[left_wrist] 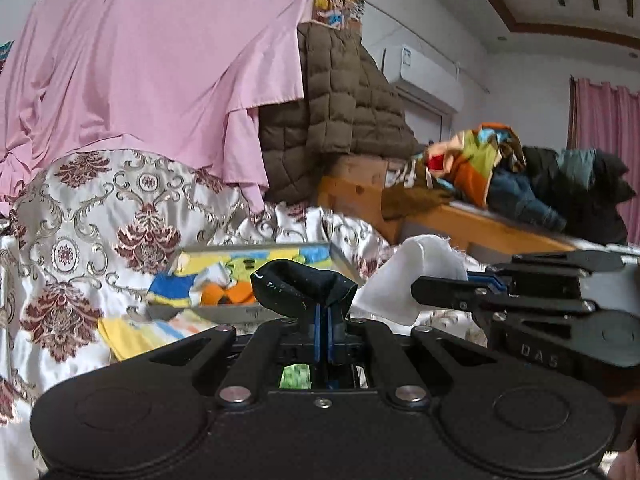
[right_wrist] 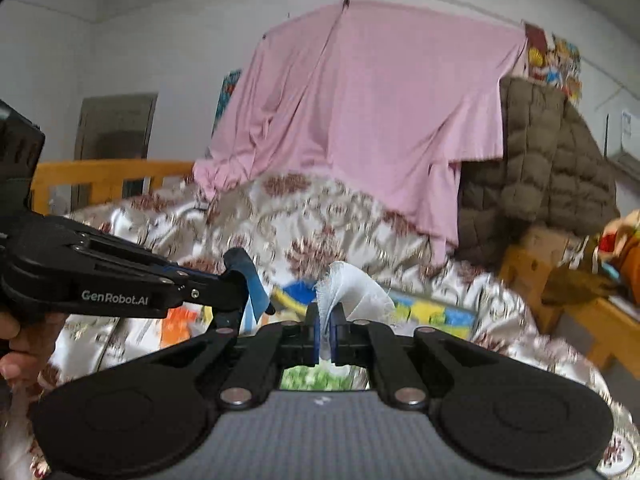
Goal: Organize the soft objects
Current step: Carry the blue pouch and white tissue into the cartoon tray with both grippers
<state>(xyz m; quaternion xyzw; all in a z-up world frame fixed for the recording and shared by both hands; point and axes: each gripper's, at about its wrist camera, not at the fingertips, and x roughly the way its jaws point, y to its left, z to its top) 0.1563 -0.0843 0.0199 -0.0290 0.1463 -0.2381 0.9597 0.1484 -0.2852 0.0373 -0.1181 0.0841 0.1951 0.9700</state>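
Note:
My left gripper (left_wrist: 323,312) is shut on a dark navy cloth (left_wrist: 304,286) that bunches above its fingertips; it also shows in the right wrist view (right_wrist: 248,276). My right gripper (right_wrist: 328,320) is shut on a white frayed cloth (right_wrist: 352,290), which shows in the left wrist view (left_wrist: 404,280) at the right. Both are held above the bed. A shallow box with a bright cartoon print (left_wrist: 248,276) lies just beyond both grippers on the patterned satin bedspread (left_wrist: 100,216).
A pink sheet (left_wrist: 152,60) hangs behind the bed, beside a brown quilted jacket (left_wrist: 344,96). A wooden bed frame (left_wrist: 480,224) at the right carries piled clothes (left_wrist: 520,176). A yellow striped cloth (left_wrist: 136,334) lies on the bedspread at the lower left.

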